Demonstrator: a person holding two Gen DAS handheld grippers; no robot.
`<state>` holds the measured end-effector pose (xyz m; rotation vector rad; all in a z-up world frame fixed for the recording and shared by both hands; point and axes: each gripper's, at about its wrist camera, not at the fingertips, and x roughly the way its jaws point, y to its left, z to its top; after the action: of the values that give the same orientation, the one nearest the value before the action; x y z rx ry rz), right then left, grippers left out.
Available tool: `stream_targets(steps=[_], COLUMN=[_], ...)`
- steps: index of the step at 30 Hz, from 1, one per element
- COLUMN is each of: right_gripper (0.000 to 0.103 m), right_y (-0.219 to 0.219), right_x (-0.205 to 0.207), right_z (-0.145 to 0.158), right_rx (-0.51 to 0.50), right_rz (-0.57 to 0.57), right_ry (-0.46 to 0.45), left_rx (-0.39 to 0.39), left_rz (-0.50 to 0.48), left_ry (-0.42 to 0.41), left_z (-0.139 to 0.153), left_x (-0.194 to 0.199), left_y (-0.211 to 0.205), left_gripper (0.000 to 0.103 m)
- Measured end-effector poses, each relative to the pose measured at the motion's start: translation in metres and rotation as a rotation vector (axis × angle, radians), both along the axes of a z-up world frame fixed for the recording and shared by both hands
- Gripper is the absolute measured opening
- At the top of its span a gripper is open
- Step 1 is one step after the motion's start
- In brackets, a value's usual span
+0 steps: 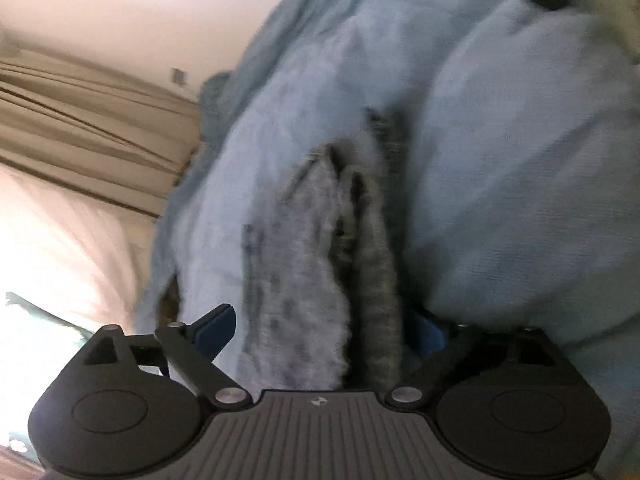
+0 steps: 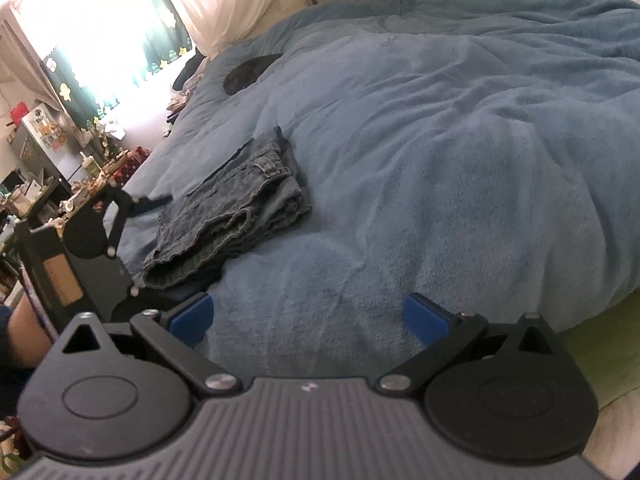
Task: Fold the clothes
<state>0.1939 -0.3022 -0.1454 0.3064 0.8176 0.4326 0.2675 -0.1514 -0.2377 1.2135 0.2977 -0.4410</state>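
The left tool (image 1: 320,328) stands with its jaws spread wide around the near end of the folded jeans (image 2: 236,208). Denim lies between its blue pads (image 1: 214,330), but nothing shows them pressing it, so it probably has no hold. Its view is blurred. It likely sits this low and close to take or square the hem edges.

The right tool (image 2: 308,320) is also wide open and holds nothing, hanging over bare blanket (image 2: 460,152) just right of the jeans, seemingly waiting.

The jeans lie in a compact stack on the bed's left part, frayed hems toward the near side. To the right and far, the blanket is open, rumpled room. A dark round thing (image 2: 250,72) lies far left. The bed's edge falls away at near right.
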Motion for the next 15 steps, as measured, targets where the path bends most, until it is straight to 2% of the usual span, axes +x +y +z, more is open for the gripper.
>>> stream_targets(steps=[11,13,15], right_gripper=[0.102,0.102,0.102], right_y=[-0.008,-0.009,-0.007], right_x=[-0.003,-0.003,-0.002], right_z=[0.000,0.003,0.006], right_rx=[0.048,0.054,0.061], right_rz=[-0.019,-0.022,-0.020], right_ry=[0.005,0.000,-0.011], left_rx=[0.049,0.062,0.105], left_rz=[0.055,0.046,0.025], left_ry=[-0.009,-0.025,-0.075], left_z=[0.003,-0.003,-0.014], left_x=[0.015,0.016,0.015], left_y=[0.024,0.021,0.011], left_gripper=[0.090,0.090,0.088])
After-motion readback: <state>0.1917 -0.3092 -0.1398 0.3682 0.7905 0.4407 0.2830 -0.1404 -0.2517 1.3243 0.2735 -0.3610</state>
